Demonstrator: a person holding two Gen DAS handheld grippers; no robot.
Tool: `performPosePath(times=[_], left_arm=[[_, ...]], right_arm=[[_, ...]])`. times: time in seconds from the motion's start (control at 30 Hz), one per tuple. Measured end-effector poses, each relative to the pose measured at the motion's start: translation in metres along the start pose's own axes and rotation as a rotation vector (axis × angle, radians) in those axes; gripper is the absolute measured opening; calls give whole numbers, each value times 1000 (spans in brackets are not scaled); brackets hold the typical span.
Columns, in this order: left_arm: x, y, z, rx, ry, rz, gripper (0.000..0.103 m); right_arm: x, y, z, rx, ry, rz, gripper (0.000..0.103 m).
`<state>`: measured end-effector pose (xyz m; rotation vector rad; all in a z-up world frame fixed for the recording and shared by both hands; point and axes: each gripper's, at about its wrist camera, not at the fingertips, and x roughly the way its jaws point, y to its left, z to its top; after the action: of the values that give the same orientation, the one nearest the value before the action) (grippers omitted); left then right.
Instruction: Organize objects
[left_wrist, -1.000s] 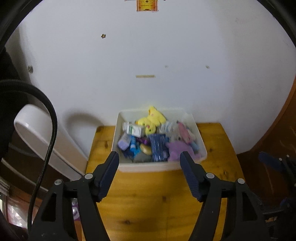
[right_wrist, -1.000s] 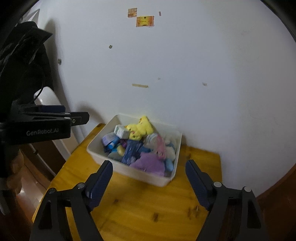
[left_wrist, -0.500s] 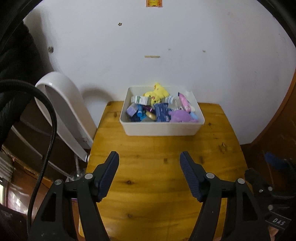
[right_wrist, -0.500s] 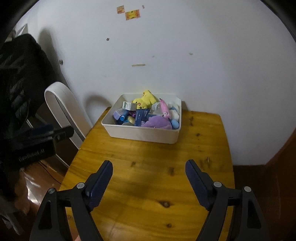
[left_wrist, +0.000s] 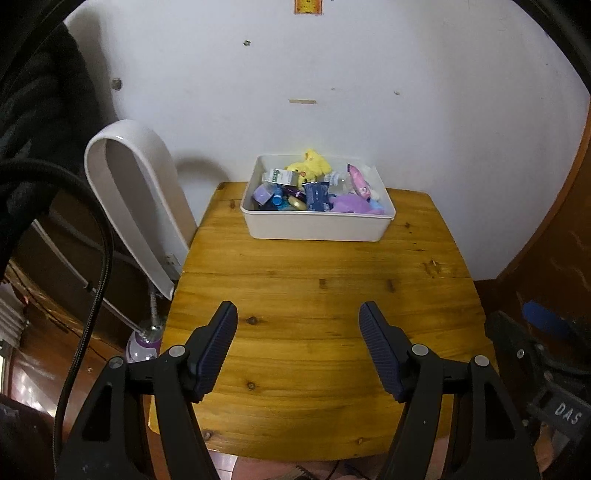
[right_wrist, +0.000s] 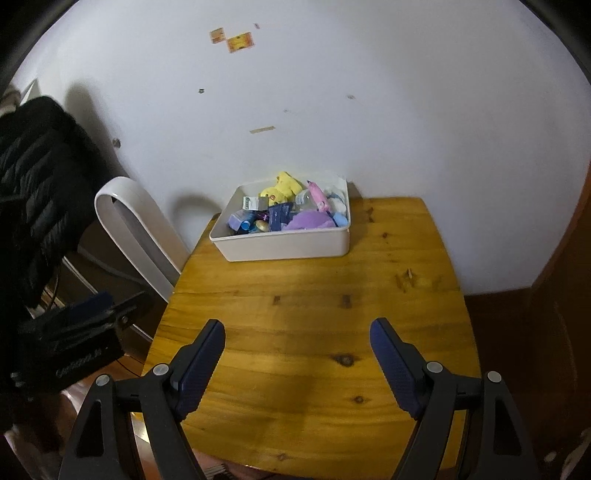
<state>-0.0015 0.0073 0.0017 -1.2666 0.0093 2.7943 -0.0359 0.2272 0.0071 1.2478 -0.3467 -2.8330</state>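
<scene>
A white plastic bin (left_wrist: 314, 227) (right_wrist: 288, 249) stands at the far end of a small wooden table (left_wrist: 317, 295) (right_wrist: 314, 314), against the wall. It is heaped with several small items: a yellow plush toy (left_wrist: 310, 164) (right_wrist: 282, 186), a purple plush (left_wrist: 351, 203) (right_wrist: 310, 221), a dark blue packet (left_wrist: 317, 195), a small white box (left_wrist: 282, 176). My left gripper (left_wrist: 298, 325) hangs open over the near half of the table, nothing between its fingers. My right gripper (right_wrist: 297, 341) is open too, empty, well short of the bin.
A white curved seat-like object (left_wrist: 136, 206) (right_wrist: 136, 229) leans by the table's left edge. A black jacket (right_wrist: 40, 184) hangs at left. A plastic bottle (left_wrist: 144, 345) stands on the floor. The other gripper's body (left_wrist: 546, 373) (right_wrist: 77, 343) shows beside each view. Brown wooden panelling lies at right.
Both grippers have drawn back from the bin toward the table's near edge, so the bin looks smaller and farther. The right wrist has rolled, levelling its view. Both stayed open.
</scene>
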Motion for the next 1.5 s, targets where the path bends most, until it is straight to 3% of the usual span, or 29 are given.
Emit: performPosePath(times=[0.63, 1.5], left_arm=[[-10, -1, -19, -34, -57, 39, 74], [-1, -10, -27, -32, 0, 10, 74]], right_arm=[[-7, -2, -21, 41, -27, -43, 82], [-4, 7, -30, 20, -9, -21, 82]])
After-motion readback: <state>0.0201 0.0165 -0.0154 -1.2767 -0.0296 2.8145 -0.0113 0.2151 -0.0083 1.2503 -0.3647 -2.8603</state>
